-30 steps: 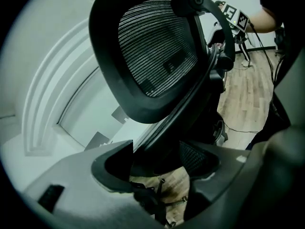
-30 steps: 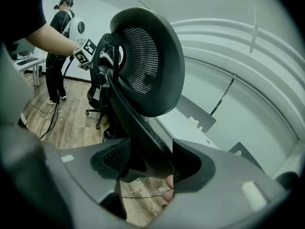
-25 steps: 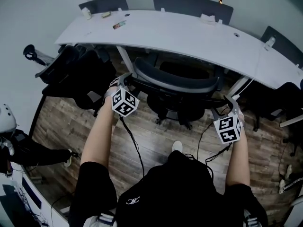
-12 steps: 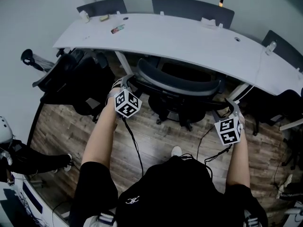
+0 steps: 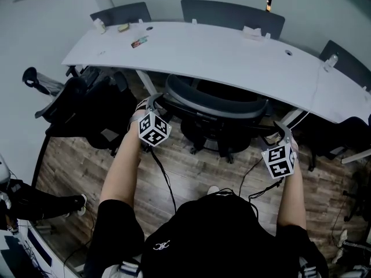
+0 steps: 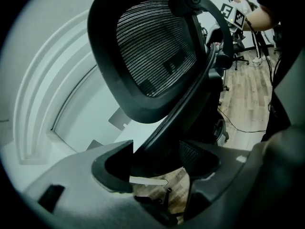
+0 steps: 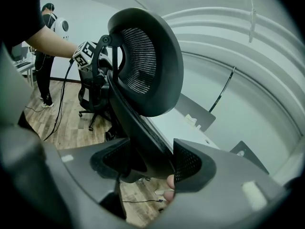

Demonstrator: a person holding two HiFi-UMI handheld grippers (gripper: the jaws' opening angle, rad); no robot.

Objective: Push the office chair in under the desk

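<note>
The black office chair (image 5: 215, 105) stands at the near edge of the curved white desk (image 5: 232, 51), seat tucked beneath it, mesh back toward me. My left gripper (image 5: 153, 99) is shut on the left end of the back's frame, and my right gripper (image 5: 280, 127) on the right end. In the left gripper view the mesh backrest (image 6: 152, 46) rises above, and its black frame bar runs between the jaws of the left gripper (image 6: 157, 159). The right gripper view shows the backrest (image 7: 143, 61) and the right gripper (image 7: 147, 163) clamped on the frame likewise.
Another black chair (image 5: 87, 103) stands at the left and one (image 5: 342, 126) at the right. Grey panels (image 5: 232, 7) line the desk's far side. Small items (image 5: 139, 41) lie on the desk top. Cables (image 5: 165, 178) trail over the wooden floor. A person's leg (image 5: 40, 204) shows at lower left.
The chair has rolled a little further toward and under the desk, with both grippers still clamped on its back and moving forward with it.
</note>
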